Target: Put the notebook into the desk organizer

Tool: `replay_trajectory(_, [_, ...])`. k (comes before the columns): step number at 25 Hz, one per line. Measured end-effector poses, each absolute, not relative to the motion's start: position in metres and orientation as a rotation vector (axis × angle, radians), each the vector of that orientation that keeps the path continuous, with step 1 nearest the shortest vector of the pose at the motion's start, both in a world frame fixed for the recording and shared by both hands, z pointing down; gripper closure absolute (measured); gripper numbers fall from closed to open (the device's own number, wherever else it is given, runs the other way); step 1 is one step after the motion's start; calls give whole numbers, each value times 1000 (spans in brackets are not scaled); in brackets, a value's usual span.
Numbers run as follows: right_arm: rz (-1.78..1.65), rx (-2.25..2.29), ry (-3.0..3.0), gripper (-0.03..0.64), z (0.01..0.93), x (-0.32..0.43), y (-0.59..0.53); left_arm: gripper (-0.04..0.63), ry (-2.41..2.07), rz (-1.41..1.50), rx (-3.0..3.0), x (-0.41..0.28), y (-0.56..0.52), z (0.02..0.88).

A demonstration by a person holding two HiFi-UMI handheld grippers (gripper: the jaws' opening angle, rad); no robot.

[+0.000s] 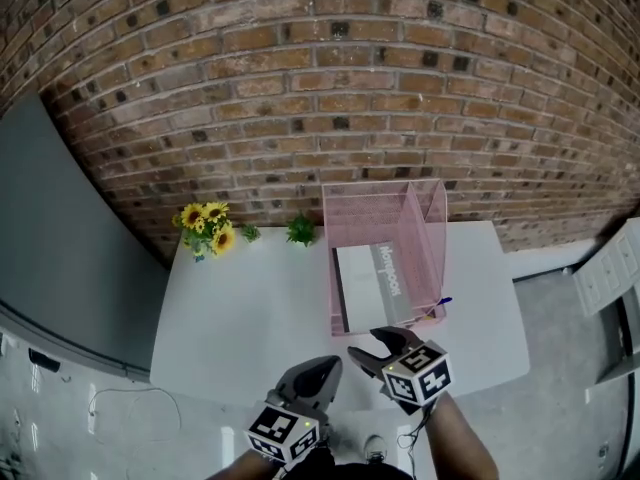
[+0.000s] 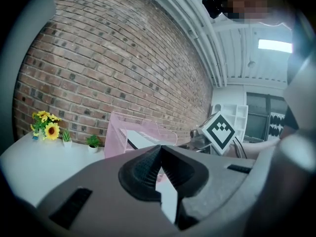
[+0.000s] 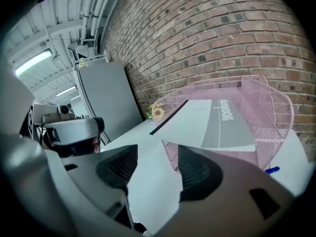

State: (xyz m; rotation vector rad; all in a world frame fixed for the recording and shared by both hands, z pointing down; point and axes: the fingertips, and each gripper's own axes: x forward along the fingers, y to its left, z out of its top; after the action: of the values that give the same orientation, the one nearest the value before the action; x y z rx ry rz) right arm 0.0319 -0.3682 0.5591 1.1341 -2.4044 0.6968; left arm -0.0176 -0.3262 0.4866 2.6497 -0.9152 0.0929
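The notebook (image 1: 372,286) is lying tilted in the left compartment of the pink desk organizer (image 1: 385,196), and its near end seems to be resting over the near rim. The right gripper (image 1: 381,347) is hovering just near of it, fingers released and empty. The left gripper (image 1: 318,372) is waiting with fingers clenched on nothing. A gentle, straight push on the near edge is probably suiting best. The bench (image 1: 240,313) is giving free room at left, while the mesh divider is standing close at right.
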Motion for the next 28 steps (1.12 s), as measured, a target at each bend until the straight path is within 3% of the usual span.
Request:
replay_trajectory(7, [609,1085,-2513,365,536,45,-341,591,-1042,70,2635,-3,-302,477])
replay_trajectory(10, [542,1090,-2577,402,519,57,-326,591,-1105,60,2631,7,-286,470])
replay_trajectory(14, [482,1101,-2649,493,498,76,-300,591,-1186,43,2624,21,-258,459])
replay_trajectory(17, [441,1114,-2692,612,484,90,-281,591,-1241,38,2606,31,-235,452])
replay_trajectory(28, [330,1088,-2816,614,461,88,-236,591,-1391,80,2563,29,-179,450])
